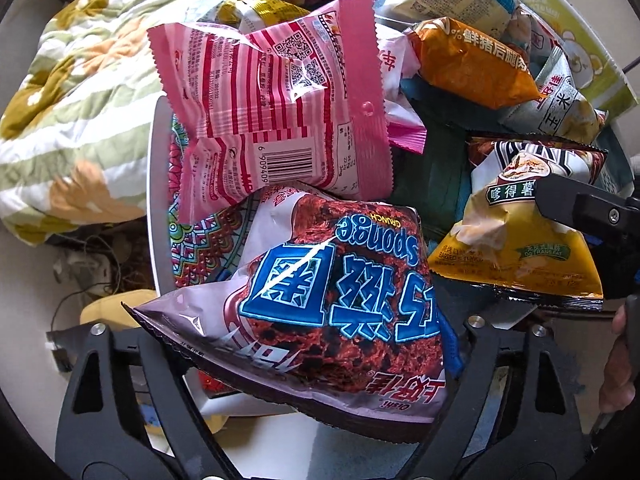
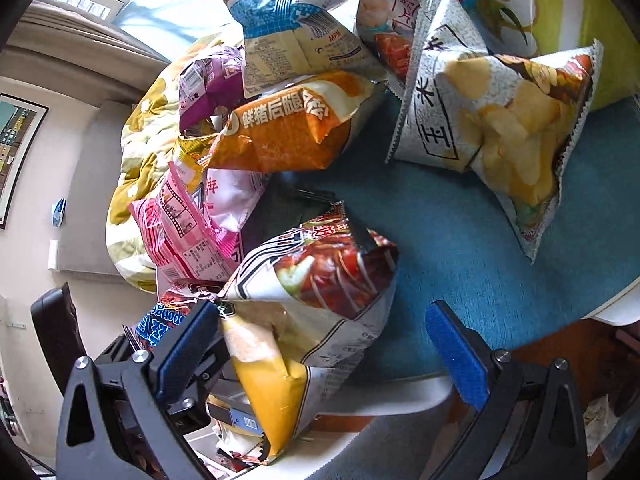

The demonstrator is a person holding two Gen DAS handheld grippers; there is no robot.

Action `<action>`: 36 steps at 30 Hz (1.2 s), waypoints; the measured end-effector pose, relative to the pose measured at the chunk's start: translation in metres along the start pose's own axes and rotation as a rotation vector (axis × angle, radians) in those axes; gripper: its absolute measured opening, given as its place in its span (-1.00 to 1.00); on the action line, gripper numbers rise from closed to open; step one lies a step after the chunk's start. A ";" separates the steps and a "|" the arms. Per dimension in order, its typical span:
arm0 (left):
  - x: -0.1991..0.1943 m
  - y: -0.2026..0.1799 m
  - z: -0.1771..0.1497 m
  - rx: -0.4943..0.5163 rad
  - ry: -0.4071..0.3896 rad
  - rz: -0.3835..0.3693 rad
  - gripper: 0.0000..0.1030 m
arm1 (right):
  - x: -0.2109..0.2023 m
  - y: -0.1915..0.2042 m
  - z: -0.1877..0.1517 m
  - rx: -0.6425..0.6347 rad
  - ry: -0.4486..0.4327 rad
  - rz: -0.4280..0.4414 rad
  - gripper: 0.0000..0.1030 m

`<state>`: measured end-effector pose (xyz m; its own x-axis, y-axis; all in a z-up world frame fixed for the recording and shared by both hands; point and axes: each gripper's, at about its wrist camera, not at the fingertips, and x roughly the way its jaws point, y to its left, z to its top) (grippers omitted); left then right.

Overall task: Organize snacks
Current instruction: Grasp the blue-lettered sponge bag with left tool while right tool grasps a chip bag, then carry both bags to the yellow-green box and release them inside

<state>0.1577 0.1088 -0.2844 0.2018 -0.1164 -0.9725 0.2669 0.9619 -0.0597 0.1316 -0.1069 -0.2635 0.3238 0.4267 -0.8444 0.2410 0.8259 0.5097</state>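
My left gripper (image 1: 316,360) has its jaws spread around a brown and silver Sponge Crunch bag (image 1: 320,304) that lies between the fingers; I cannot tell if the pads touch it. A pink striped packet (image 1: 276,116) lies just beyond it. My right gripper (image 2: 328,336) is open, with its blue pads on either side of a yellow and white barbecue chip bag (image 2: 304,308). That chip bag (image 1: 520,236) and the right gripper's finger (image 1: 580,208) show at the right of the left wrist view. An orange pork snack bag (image 2: 288,132) and a white chip bag (image 2: 492,128) lie farther back.
The snacks lie on a round table with a teal cover (image 2: 440,232) and a white rim (image 1: 154,200). A patterned mat (image 1: 188,248) lies under the near bags. A flowered quilt (image 1: 68,92) lies beyond the table's left edge. More bags pile at the back (image 2: 296,28).
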 end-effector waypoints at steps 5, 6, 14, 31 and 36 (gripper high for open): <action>-0.001 -0.002 -0.002 -0.007 -0.002 -0.034 0.41 | 0.001 0.004 0.002 -0.020 0.004 -0.013 0.99; -0.001 -0.002 -0.003 -0.009 -0.004 -0.037 0.40 | 0.002 0.004 0.002 -0.017 0.008 -0.008 0.99; -0.008 -0.001 -0.013 -0.022 -0.009 -0.047 0.36 | 0.019 -0.003 0.002 0.005 0.054 -0.032 0.80; -0.076 -0.013 -0.027 -0.038 -0.104 -0.060 0.33 | -0.031 0.027 0.003 -0.143 -0.040 -0.091 0.13; -0.104 -0.013 -0.027 -0.026 -0.169 -0.047 0.33 | -0.060 0.037 0.006 -0.185 -0.096 -0.102 0.13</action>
<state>0.1074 0.1151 -0.1883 0.3456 -0.1997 -0.9169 0.2561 0.9601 -0.1125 0.1266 -0.1040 -0.1929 0.3942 0.3073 -0.8661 0.1078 0.9205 0.3757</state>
